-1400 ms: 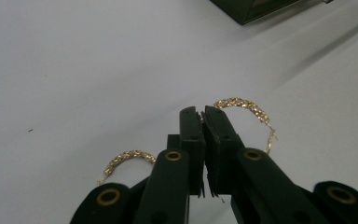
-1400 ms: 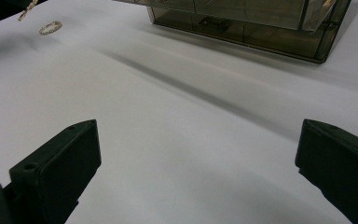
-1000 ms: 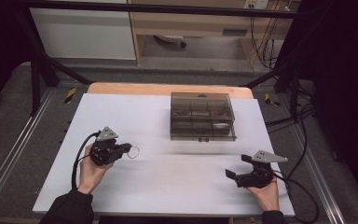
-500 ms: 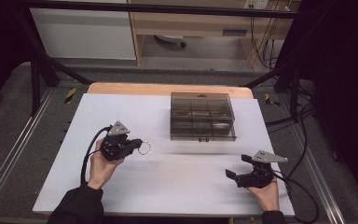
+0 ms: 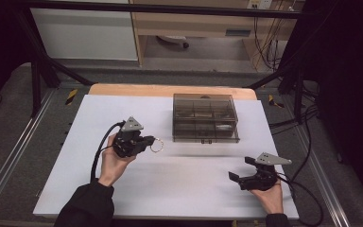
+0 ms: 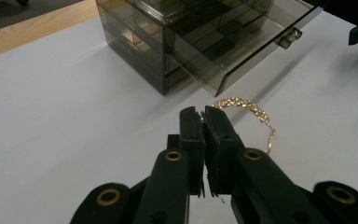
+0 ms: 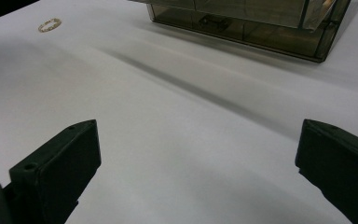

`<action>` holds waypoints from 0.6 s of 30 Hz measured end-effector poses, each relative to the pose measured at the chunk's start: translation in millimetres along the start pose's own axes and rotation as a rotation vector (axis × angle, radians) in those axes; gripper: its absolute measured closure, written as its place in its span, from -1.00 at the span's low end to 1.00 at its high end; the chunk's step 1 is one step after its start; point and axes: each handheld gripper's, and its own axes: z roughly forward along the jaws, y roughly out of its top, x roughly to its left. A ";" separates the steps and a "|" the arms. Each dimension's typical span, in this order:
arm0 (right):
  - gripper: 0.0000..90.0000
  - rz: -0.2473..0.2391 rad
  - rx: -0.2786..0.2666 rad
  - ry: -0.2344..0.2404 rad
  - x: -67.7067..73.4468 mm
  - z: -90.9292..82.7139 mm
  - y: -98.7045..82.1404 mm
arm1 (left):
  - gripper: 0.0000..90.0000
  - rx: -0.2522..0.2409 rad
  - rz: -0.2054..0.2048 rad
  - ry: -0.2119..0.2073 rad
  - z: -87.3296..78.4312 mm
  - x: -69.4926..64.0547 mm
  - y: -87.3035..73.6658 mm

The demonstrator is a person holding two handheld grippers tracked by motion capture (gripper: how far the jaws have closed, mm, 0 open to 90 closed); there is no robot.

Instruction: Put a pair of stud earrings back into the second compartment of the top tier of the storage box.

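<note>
Already picked up: left gripper (image 6: 204,113) clamps the gold chain bracelet (image 6: 247,106) short of the smoked organizer box (image 5: 205,117), stowing left; right gripper (image 5: 240,169) gapes empty.

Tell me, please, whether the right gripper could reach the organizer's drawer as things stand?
Probably yes: the right gripper is open and holds nothing, and bare table lies between it and the organizer.

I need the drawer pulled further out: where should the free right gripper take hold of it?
On the small handle at the middle of the drawer front, from the person's side. The smoky box has smooth walls; the handle alone juts out. The right gripper stands open.
</note>
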 end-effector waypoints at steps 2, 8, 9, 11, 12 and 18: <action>-0.99 0.001 -0.001 0.001 0.1 0.0 0.1 | 0.91 0.001 0.002 -0.005 2.9 -2.9 4.1; -0.99 -0.003 0.005 0.001 0.0 0.5 -0.1 | 0.91 0.004 0.015 -0.012 9.1 -10.2 14.1; -0.99 -0.001 0.004 0.001 0.1 0.3 -0.1 | 0.91 0.004 0.020 -0.014 11.1 -12.9 17.8; -0.99 -0.001 0.001 0.001 0.2 -0.1 0.0 | 0.91 0.004 0.023 -0.015 13.0 -15.0 21.2; -0.99 -0.001 0.001 0.001 0.2 -0.1 0.0 | 0.91 0.004 0.023 -0.015 13.0 -15.0 21.2; -0.99 -0.003 0.004 0.001 0.5 0.0 0.2 | 0.91 0.008 0.032 -0.016 21.5 -23.0 35.2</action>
